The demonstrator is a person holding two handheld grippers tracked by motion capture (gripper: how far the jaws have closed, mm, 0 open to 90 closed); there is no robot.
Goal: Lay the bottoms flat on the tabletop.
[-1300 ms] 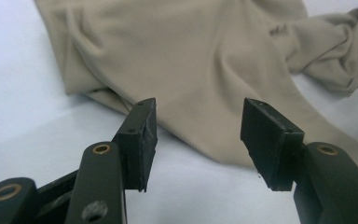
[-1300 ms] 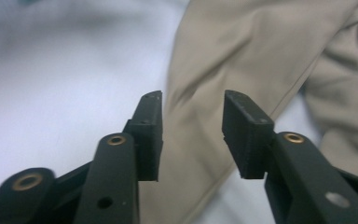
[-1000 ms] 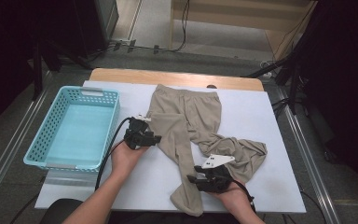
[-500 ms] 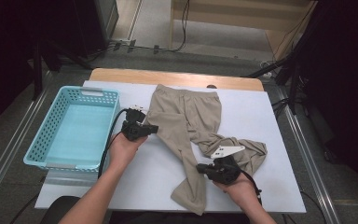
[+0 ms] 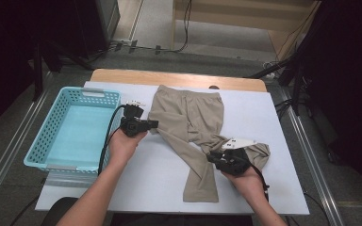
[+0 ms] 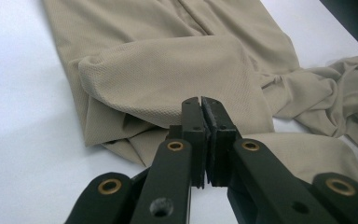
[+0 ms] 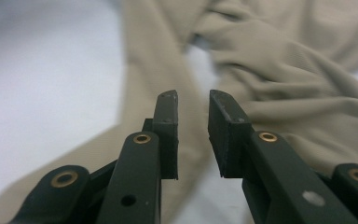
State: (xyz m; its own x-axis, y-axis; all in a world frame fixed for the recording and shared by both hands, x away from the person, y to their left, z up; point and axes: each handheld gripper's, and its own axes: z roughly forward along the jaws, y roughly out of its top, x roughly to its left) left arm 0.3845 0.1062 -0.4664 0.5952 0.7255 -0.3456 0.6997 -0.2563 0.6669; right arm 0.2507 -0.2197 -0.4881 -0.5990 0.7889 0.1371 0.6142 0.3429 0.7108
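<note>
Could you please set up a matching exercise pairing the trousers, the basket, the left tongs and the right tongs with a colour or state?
Column one:
1. trousers
2. basket
3. left tongs
4. right tongs

Column two:
A. turquoise
B. jaws parted, nothing between them
C. beige
D. jaws pressed together, with no cloth seen between them

Pairs: 1-C, 2-A, 3-D, 4-B

A white-topped table (image 5: 273,117) carries beige trousers (image 5: 188,117) and, at its left, a turquoise basket (image 5: 42,141).
</note>
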